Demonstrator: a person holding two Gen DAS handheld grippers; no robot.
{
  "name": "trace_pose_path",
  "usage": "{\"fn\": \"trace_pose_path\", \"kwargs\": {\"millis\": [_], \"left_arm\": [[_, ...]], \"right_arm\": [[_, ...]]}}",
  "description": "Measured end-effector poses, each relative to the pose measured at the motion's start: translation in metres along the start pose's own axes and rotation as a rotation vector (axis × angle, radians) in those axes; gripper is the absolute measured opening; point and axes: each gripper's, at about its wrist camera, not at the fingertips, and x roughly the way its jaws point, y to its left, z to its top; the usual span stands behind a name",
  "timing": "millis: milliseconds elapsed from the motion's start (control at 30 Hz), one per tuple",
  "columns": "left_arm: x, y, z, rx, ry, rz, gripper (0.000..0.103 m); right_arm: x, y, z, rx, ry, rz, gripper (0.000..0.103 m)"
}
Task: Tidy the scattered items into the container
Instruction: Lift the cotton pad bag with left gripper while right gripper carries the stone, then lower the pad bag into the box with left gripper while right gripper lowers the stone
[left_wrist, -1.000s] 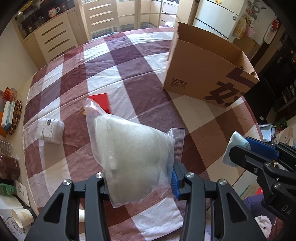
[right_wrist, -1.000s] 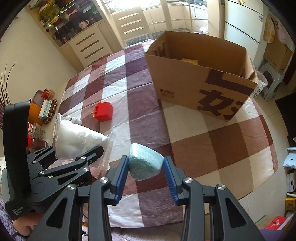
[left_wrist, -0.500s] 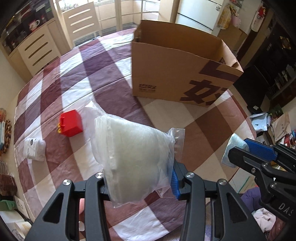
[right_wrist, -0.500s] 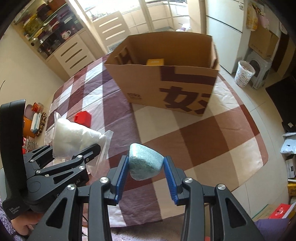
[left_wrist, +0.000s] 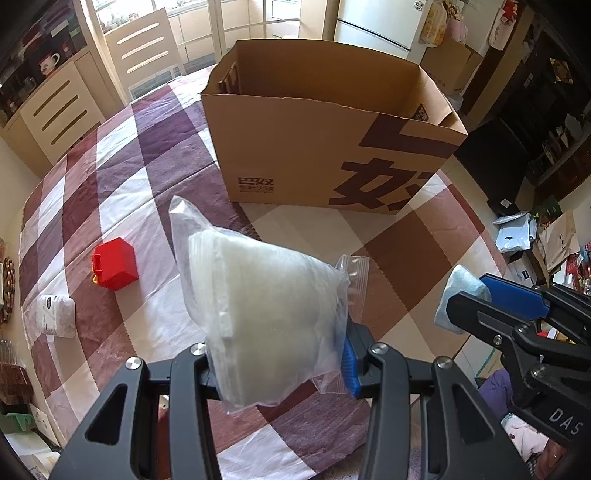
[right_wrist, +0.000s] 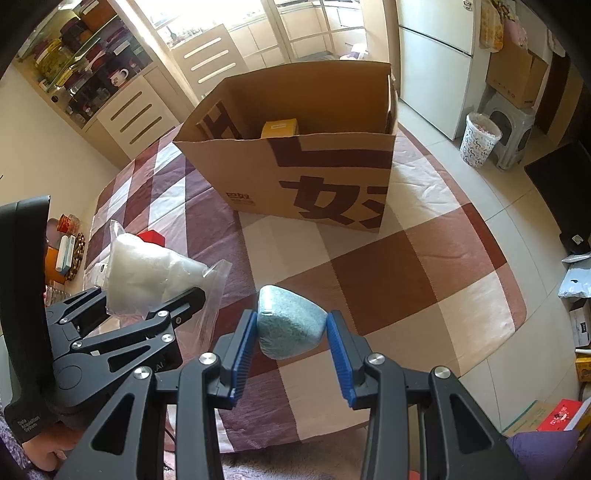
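An open cardboard box (left_wrist: 306, 147) stands on the checked tablecloth ahead; it shows in the right wrist view (right_wrist: 317, 173) with a yellow item (right_wrist: 279, 127) inside. My left gripper (left_wrist: 277, 363) is shut on a clear plastic bag of white pads (left_wrist: 266, 317), held above the table; the bag also shows in the right wrist view (right_wrist: 147, 273). My right gripper (right_wrist: 290, 347) is shut on a blue-green sponge (right_wrist: 290, 326), also seen at right in the left wrist view (left_wrist: 456, 295). A red toy box (left_wrist: 115, 263) and a white packet (left_wrist: 55, 315) lie on the cloth at left.
Cream drawers (left_wrist: 55, 110) and a chair (left_wrist: 144, 48) stand beyond the table. A fridge (right_wrist: 436, 55), a patterned bin (right_wrist: 480, 140) and a stool (right_wrist: 511, 122) stand on the floor at right. Bags and boxes (left_wrist: 535, 243) lie past the table's right edge.
Both grippers have moved forward toward the cardboard box, which looks larger and more central. The bag and the sponge stay held. The red toy box and white packet have not moved.
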Motion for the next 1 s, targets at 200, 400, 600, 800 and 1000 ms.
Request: {"fn": "trace_pose_path", "kwargs": {"millis": [200,400,600,800,1000], "left_arm": [[0.005,-0.007,0.005,0.011,0.008,-0.002,0.045],[0.009,-0.015,0.01,0.023,0.013,-0.006,0.045],[0.006,-0.022,0.023,0.039,0.001,-0.011,0.045],[-0.004,-0.023,0.042,0.04,-0.025,-0.02,0.045],[-0.019,-0.018,0.068,0.027,-0.063,-0.034,0.045]], "right_arm": [[0.001,-0.008,0.004,0.007,0.004,0.0,0.04],[0.002,-0.014,0.008,0.014,0.004,-0.001,0.04],[-0.005,-0.019,0.019,0.018,-0.015,0.001,0.04],[-0.017,-0.02,0.038,0.006,-0.059,0.008,0.04],[-0.027,-0.017,0.062,-0.018,-0.095,0.019,0.04]]}}
